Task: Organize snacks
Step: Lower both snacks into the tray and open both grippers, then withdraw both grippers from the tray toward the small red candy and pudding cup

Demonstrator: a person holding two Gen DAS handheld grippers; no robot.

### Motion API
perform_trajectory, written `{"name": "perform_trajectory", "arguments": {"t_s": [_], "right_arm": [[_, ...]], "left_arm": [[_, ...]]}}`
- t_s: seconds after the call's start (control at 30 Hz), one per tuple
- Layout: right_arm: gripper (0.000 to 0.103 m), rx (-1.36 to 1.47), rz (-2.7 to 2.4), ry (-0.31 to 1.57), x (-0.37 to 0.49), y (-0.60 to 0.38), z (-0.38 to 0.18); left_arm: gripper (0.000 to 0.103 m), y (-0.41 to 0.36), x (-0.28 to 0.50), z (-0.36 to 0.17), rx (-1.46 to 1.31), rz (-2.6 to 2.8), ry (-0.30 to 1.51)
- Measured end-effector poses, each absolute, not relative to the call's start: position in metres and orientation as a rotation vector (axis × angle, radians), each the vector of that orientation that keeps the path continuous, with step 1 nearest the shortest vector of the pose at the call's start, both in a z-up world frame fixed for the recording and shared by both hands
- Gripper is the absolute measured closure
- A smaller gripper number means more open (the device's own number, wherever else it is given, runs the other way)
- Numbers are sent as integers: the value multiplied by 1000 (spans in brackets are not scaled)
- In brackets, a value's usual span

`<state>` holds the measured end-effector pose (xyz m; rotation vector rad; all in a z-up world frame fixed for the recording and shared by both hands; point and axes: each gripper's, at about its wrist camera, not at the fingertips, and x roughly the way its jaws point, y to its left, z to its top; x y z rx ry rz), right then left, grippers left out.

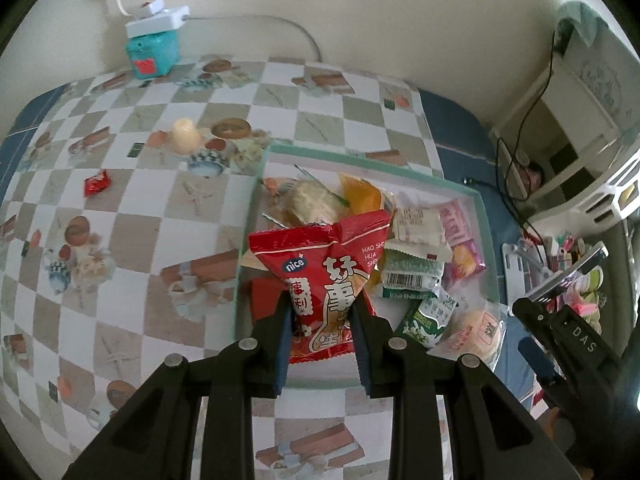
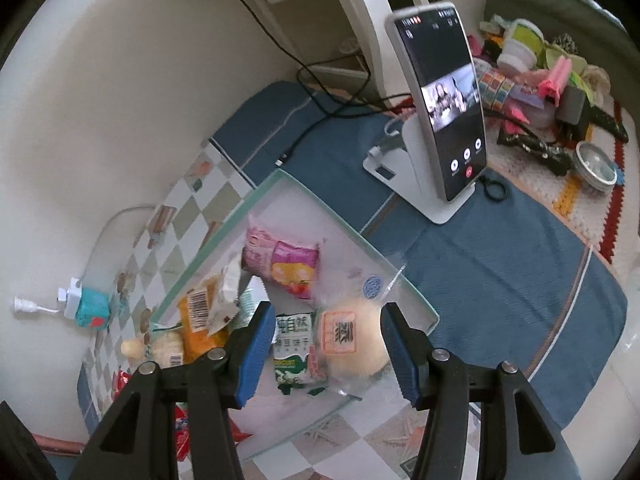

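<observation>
Checkered tablecloth (image 1: 168, 128) w/ snack tray (image 1: 486, 216), your left gripper (image 1: 322, 312) clamped on red peanut bag (image 1: 320, 264), right gripper (image 2: 328, 344) apart, jaws empty over bun pack (image 2: 356, 340).

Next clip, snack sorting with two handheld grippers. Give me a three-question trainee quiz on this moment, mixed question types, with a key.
1. True or false: the left gripper is shut on the red snack bag.
2. Multiple choice: the pale round bun in a clear wrapper lies A) on the checked tablecloth, B) in the green-rimmed tray, C) beside the phone.
3. Fill in: the small red candy wrapper lies on the tablecloth, ____ the tray.

Key
1. True; its pads pinch the bag.
2. B; the right gripper hangs open above it.
3. Outside.
</observation>
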<state>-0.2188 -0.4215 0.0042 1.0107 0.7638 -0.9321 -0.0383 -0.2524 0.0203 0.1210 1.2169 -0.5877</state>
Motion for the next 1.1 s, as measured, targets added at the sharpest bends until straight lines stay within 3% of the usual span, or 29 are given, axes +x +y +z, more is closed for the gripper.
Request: {"name": "perform_trajectory", "arguments": {"t_s": [0.67, 0.73, 0.77, 0.93, 1.03, 1.1], "right_arm": [[43, 978, -972, 894, -198, -430, -25], [42, 967, -975, 893, -196, -429, -23], [41, 962, -975, 892, -196, -428, -21], [36, 928, -977, 892, -190, -423, -10], [27, 894, -986, 888, -185, -419, -2], [27, 873, -985, 893, -181, -416, 2]], "left_arm": [[73, -289, -35, -20, 164, -661, 1312], [57, -287, -33, -19, 155, -669, 1317], [41, -286, -32, -19, 150, -675, 1318], [38, -279, -25, -11, 114, -681, 1314], [35, -270, -17, -4, 95, -666, 1311], [27, -262, -10, 0, 91, -638, 1305]]}}
